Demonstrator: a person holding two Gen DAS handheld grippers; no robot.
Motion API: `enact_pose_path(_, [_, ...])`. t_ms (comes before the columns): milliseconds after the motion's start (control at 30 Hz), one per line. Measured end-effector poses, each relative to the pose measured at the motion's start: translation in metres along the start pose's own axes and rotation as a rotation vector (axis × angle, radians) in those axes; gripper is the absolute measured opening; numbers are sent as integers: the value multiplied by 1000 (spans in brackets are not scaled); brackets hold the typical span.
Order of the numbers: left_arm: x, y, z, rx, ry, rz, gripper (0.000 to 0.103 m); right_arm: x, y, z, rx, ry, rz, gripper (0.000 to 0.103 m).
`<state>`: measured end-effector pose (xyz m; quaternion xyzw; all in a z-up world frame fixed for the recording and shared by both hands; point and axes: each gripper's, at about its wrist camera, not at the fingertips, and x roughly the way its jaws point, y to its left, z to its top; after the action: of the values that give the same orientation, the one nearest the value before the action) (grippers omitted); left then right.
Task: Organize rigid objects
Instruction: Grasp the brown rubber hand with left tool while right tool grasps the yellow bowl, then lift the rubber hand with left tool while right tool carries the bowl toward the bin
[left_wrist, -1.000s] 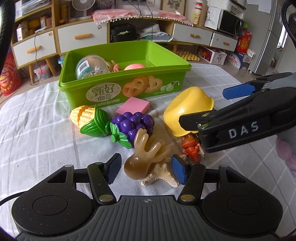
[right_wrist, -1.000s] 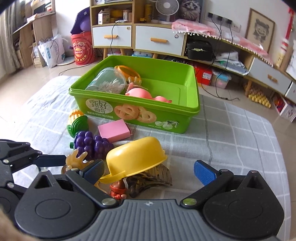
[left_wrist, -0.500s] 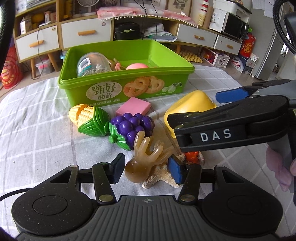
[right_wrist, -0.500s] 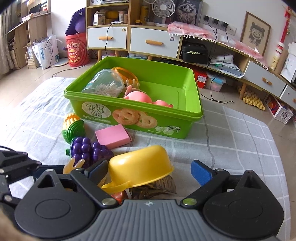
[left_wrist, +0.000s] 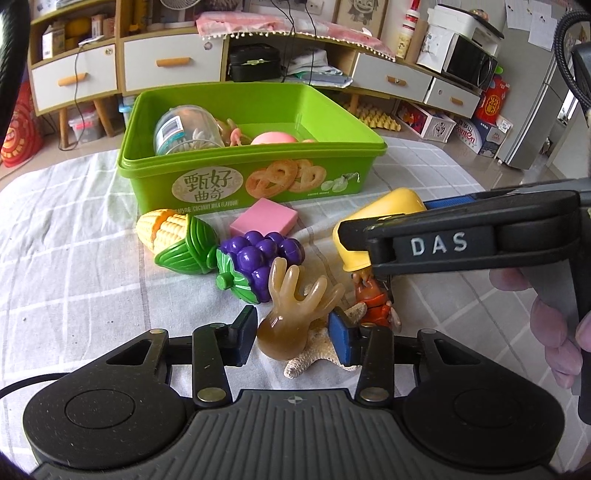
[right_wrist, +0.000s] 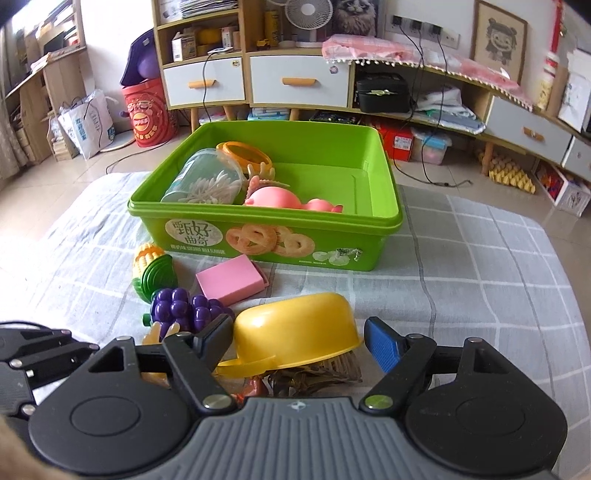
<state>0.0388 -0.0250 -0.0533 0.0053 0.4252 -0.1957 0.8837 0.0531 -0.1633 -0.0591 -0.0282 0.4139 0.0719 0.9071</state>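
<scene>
A green cookie box (left_wrist: 258, 184) (right_wrist: 280, 236) stands on the checked cloth and holds a clear jar (right_wrist: 207, 182), a pink toy (right_wrist: 275, 197) and an orange ring. In front lie toy corn (left_wrist: 173, 240), purple grapes (left_wrist: 258, 262), a pink block (left_wrist: 264, 221), an upturned yellow bowl (right_wrist: 295, 343) and a small orange figure (left_wrist: 373, 301). My left gripper (left_wrist: 293, 338) is open with its pads on either side of an amber hand-shaped toy (left_wrist: 291, 314) that rests on a starfish (left_wrist: 314, 356). My right gripper (right_wrist: 299, 345) is open around the yellow bowl.
A brown claw clip (right_wrist: 317, 373) lies under the bowl. Behind the cloth-covered surface stand white drawers (right_wrist: 299, 79) and shelves with clutter. The right gripper's body (left_wrist: 461, 243) crosses the left wrist view at right.
Both grippers have moved forward. The left pads now flank the amber hand toy, and they have narrowed. The right pads now flank the yellow bowl.
</scene>
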Motion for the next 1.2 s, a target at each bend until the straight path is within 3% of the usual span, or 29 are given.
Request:
enact_pose_path(333, [-5,2,5,-33,0,-36,46,-6,-25,7,209,37,79,52])
enact_pose_path(467, [-2,1,2,-22,46,-67,46,-7,-33,8,265,63,92,52])
enact_pose_path(600, [1,-5,-3,27,65,-65,49,-6,-38,6,287,81,87,52])
enact_pose_path(867, [6,-1,-6,15,112,-83,52,-5,-37,5,283,96,84,52])
enact_pose_path(1200, [-1,16,-2,-113,106,-130,47,-9,-41,6,308,89,104,52])
